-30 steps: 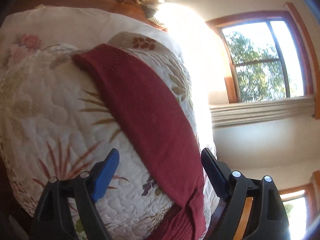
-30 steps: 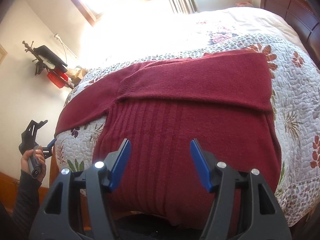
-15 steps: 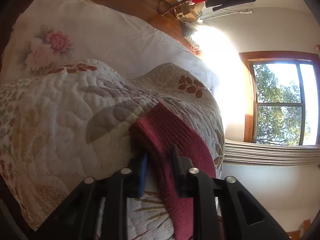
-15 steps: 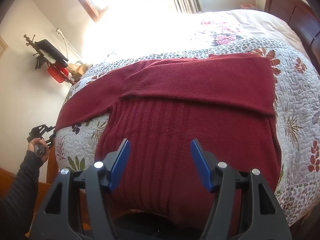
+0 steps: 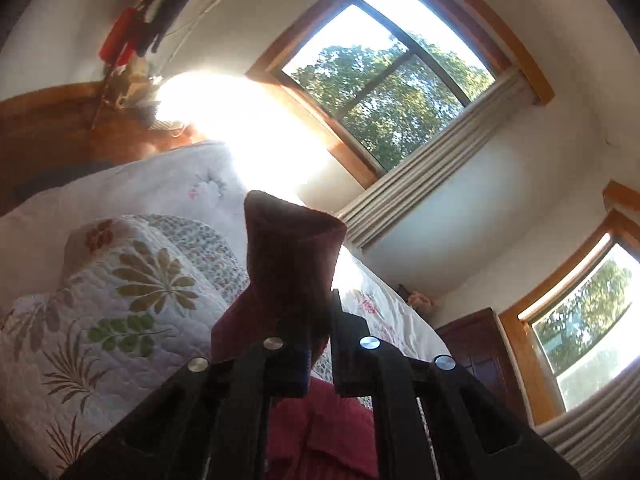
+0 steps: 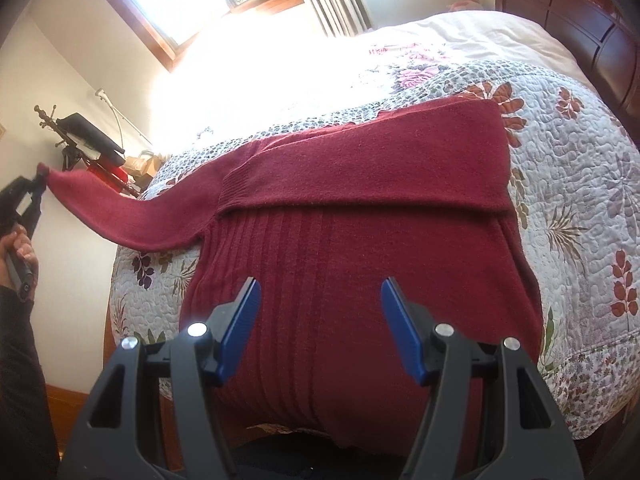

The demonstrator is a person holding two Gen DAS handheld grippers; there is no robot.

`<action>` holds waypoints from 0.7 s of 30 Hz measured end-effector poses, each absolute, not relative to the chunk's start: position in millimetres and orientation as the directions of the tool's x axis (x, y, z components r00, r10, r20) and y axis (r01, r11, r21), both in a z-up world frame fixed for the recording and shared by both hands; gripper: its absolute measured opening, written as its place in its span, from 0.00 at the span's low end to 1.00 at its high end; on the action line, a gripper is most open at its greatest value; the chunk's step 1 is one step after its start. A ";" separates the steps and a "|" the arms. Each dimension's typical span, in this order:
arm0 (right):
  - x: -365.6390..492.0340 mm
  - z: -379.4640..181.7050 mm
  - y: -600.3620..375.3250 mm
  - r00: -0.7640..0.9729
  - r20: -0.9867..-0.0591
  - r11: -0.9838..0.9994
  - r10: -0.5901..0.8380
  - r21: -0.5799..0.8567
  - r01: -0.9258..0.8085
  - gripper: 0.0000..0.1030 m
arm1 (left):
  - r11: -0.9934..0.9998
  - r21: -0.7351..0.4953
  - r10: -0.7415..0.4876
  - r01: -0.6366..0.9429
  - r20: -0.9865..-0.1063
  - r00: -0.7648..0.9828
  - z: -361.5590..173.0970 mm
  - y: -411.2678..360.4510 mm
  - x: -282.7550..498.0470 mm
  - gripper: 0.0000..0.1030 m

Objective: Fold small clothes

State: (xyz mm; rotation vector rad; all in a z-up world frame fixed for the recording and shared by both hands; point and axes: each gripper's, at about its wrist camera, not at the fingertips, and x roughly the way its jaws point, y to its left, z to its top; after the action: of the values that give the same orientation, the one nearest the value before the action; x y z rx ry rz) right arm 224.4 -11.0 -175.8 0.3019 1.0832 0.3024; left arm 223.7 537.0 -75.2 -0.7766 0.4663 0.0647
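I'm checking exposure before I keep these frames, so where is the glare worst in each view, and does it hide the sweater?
Left wrist view: sunlight blows out the wall beside the window, and the sleeve clamped in the left gripper is backlit and dark. Right wrist view: the far part of the bed is washed white, but the sweater is evenly lit; the right gripper shows clearly.
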 end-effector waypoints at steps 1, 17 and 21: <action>223.0 -176.3 -14.8 0.438 -0.811 0.916 0.387 0.392 -0.085 0.61 | 0.757 -0.629 -0.150 -0.178 -0.432 0.889 -66.5 510.4 238.7 0.07; 179.3 -193.0 -114.2 0.481 -0.828 0.903 0.289 0.403 0.150 0.62 | 0.870 -0.457 -0.487 0.187 -0.732 0.477 -209.4 181.9 358.1 0.07; 180.0 -200.6 -127.2 0.462 -0.838 0.899 0.290 0.404 0.168 0.63 | 0.862 -0.450 -0.506 0.232 -0.793 0.339 -255.5 144.2 359.1 0.08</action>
State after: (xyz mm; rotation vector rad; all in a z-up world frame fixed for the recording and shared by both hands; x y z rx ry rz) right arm 180.0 -127.2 -200.6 0.4707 1.0998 0.0786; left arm 359.1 144.2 -255.5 -0.2775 1.1283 -0.4880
